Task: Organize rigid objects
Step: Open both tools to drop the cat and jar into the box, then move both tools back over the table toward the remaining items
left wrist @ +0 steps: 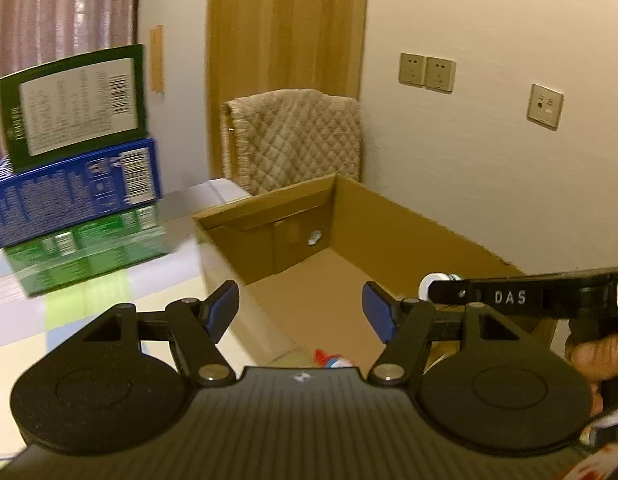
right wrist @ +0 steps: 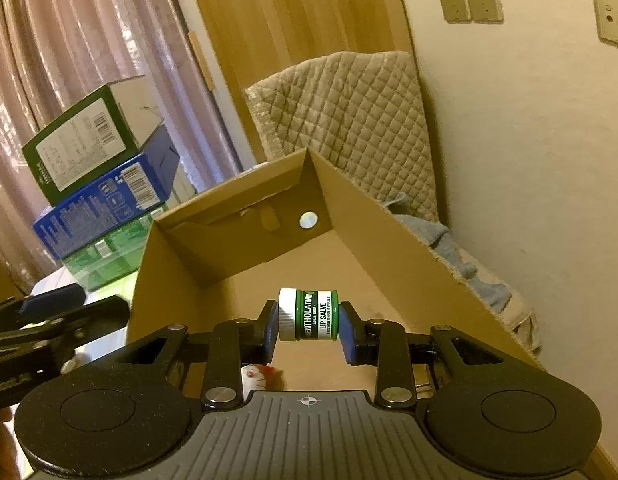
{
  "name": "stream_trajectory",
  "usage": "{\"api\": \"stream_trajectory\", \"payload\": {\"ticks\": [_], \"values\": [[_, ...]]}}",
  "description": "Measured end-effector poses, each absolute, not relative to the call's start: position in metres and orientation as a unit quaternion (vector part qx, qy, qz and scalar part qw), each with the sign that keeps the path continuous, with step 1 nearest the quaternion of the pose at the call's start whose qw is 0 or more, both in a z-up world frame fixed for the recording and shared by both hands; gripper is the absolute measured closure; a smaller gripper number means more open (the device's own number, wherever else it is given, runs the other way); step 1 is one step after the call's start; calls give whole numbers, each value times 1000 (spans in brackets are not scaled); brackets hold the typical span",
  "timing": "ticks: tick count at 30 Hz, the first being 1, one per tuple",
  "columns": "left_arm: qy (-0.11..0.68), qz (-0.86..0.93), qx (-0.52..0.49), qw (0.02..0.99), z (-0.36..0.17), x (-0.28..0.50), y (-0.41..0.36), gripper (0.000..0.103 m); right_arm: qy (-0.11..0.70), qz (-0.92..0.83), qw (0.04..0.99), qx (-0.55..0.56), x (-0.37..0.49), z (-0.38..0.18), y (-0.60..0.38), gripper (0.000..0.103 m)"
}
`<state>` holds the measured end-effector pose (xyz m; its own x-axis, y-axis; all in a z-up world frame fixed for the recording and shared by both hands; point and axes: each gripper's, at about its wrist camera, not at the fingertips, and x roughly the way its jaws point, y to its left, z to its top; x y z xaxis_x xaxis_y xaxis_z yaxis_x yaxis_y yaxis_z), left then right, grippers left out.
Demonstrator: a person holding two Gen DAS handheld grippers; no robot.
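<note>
A small green lip salve jar [right wrist: 308,315] with a white lid lies on its side, clamped between the blue pads of the right claw [right wrist: 308,326], lid to the left. It hangs above the near part of an open cardboard box [right wrist: 229,216], over the box's bare brown floor. A small red and white item [right wrist: 265,374] lies in the box's near end, partly hidden by the claw. The left claw [left wrist: 301,312] stands open with nothing between its blue pads, over the box's left wall. To its right, a hand [left wrist: 601,356] grips the right tool's handle. Left of the box, on the pale surface [left wrist: 109,320], three cartons sit stacked: a dark green carton [right wrist: 85,136] on top, a blue carton [right wrist: 109,204] under it, a bright green carton [right wrist: 109,256] at the bottom. Beyond the box's far end, a quilted beige cloth [right wrist: 349,112] drapes over something. Wall sockets [right wrist: 471,2] sit on the cream wall to the right.
</note>
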<state>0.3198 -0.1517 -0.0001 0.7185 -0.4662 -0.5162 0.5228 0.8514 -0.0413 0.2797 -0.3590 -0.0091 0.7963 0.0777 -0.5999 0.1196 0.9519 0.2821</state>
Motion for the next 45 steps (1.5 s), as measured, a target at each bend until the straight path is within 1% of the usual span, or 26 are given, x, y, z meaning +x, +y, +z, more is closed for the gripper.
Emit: {"api": "stream_trajectory", "payload": {"ticks": [7,16,18,20,21,22,23,33,40,45], "values": [[272,-238,55,931,-2,307,-123,39,330,2,931,156,282,-11,-352,75],[278,-230,46,932,-5,302,-108,39,337,10,929,153,285,-11,-342,74],[279,-229,44,932,-6,302,-106,39,327,17,931,162,284,-10,-342,74],[279,-229,43,932,-7,301,-104,39,315,11,935,160,283,-7,-342,69],[279,-227,42,932,-7,301,-103,39,309,9,937,162,282,-6,-342,64],[278,-225,42,933,-7,300,-101,39,303,7,939,165,281,-5,-343,61],[278,-224,40,933,-6,300,-98,39,298,5,940,168,281,-4,-343,60],[285,-172,30,942,3,291,-54,39,260,27,948,184,274,11,-325,59],[288,-110,31,951,22,269,-8,39,217,95,960,152,259,32,-274,59],[301,-69,24,951,21,248,23,38,223,153,955,124,255,33,-233,59]]}}
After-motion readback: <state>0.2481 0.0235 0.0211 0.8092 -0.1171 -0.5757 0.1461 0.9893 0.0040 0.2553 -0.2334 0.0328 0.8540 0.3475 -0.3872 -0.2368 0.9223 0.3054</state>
